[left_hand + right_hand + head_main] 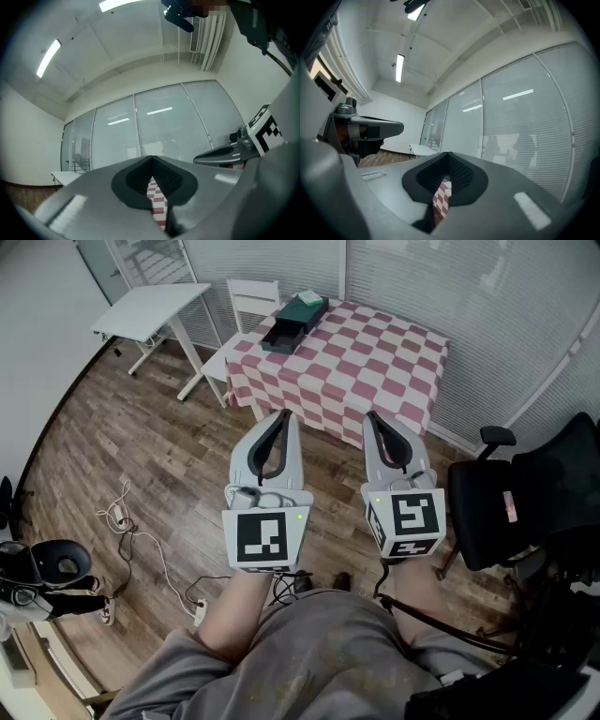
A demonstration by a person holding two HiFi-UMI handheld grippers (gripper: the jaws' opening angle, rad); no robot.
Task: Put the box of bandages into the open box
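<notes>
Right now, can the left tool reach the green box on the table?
Probably not yet. The left tool is held over the wooden floor, short of the table, and the green box sits at its far corner. Nothing blocks the way.

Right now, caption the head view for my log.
Left gripper and right gripper, shut and empty, short of the table bearing the open box.

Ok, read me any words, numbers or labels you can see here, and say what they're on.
No legible text anywhere.
Left gripper and right gripper: black-and-white square markers only, no words.
Green box on the checkered table: print too small to read.
Black chair: reddish label, blurred.
</notes>
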